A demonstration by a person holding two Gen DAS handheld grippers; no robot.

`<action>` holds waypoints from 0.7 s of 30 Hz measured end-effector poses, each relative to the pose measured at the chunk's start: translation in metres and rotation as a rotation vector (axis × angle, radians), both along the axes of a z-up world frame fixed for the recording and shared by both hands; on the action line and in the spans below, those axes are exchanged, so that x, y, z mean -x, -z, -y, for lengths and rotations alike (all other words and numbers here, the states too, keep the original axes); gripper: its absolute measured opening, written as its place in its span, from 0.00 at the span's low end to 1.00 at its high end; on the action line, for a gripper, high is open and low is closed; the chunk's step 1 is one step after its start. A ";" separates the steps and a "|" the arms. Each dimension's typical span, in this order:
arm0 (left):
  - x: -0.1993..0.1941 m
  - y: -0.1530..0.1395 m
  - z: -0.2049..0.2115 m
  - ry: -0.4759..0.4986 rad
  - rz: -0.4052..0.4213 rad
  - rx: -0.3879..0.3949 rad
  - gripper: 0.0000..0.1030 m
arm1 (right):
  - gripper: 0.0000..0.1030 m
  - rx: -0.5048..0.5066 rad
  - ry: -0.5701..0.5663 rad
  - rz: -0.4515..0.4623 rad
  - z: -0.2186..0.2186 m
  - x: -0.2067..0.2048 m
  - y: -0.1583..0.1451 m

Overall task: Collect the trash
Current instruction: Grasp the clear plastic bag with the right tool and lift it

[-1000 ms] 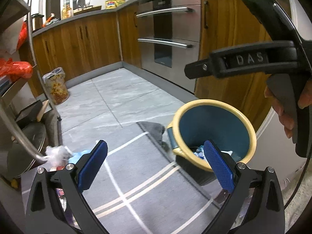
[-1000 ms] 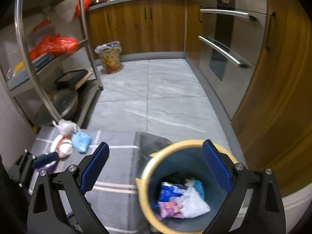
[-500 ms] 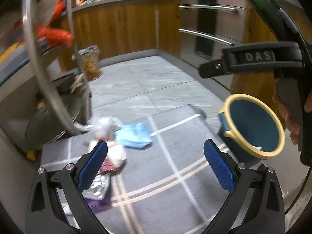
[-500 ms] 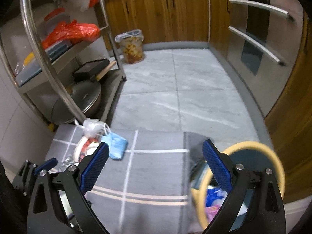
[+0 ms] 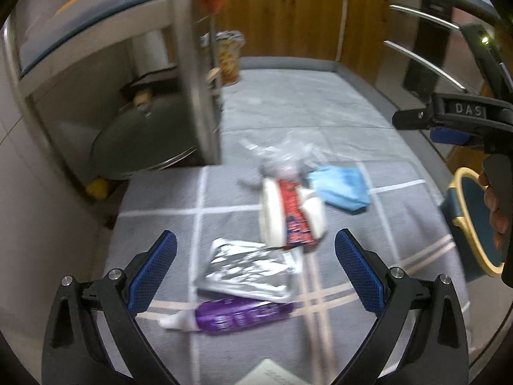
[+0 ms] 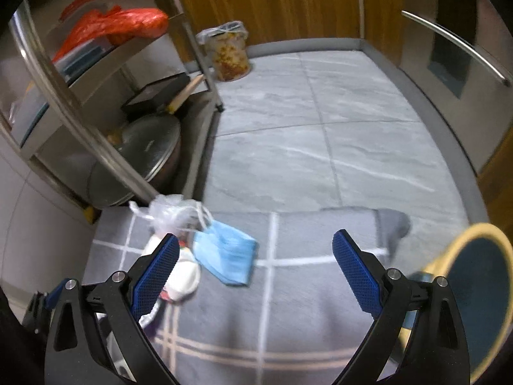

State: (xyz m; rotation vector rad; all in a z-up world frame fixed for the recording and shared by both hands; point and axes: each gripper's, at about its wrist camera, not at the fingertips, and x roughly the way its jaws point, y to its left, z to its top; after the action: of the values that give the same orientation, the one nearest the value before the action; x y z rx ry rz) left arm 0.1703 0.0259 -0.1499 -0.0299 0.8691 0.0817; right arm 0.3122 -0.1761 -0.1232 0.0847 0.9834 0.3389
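Risk: left gripper (image 5: 255, 266), jaws spread and empty above foil wrapper (image 5: 245, 271), likely snags purple tube (image 5: 231, 316) overlapping it; blurred. Right gripper (image 6: 253, 266) also spread, empty.

Indoor lighting is dim and even; no strong shadows fall on the grey mat (image 5: 160, 199). Both views carry heavy fisheye bending with black vignette corners. Motion blur smears the shelf post (image 5: 195, 64) and the trash; the blue mask (image 6: 226, 256) is soft. Faint glare streaks the oven handles (image 6: 455, 41).
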 end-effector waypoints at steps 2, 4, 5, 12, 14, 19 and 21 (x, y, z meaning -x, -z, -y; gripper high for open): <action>0.001 0.005 -0.010 -0.037 -0.012 -0.009 0.94 | 0.93 0.006 -0.045 0.019 -0.019 -0.003 0.004; 0.002 0.009 -0.021 -0.069 -0.020 -0.006 0.94 | 0.93 -0.002 -0.075 0.030 -0.032 -0.005 0.007; 0.002 0.011 -0.026 -0.084 -0.027 0.006 0.94 | 0.93 -0.005 -0.087 0.034 -0.038 -0.006 0.008; 0.003 0.020 -0.044 -0.124 -0.047 0.016 0.94 | 0.92 0.055 -0.249 0.106 -0.093 -0.013 0.018; 0.004 0.021 -0.046 -0.117 -0.046 0.023 0.94 | 0.91 0.078 -0.294 0.113 -0.104 -0.015 0.024; 0.008 0.025 -0.054 -0.099 -0.055 0.023 0.94 | 0.82 0.096 -0.375 0.096 -0.116 -0.024 0.036; 0.009 0.027 -0.059 -0.113 -0.063 0.038 0.94 | 0.77 0.110 -0.407 0.090 -0.124 -0.023 0.041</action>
State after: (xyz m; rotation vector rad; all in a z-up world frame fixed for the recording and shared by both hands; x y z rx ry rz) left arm 0.1618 0.0853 -0.1773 -0.1121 0.9322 0.1726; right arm 0.3353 -0.0522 -0.1645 -0.2328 0.9246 0.6542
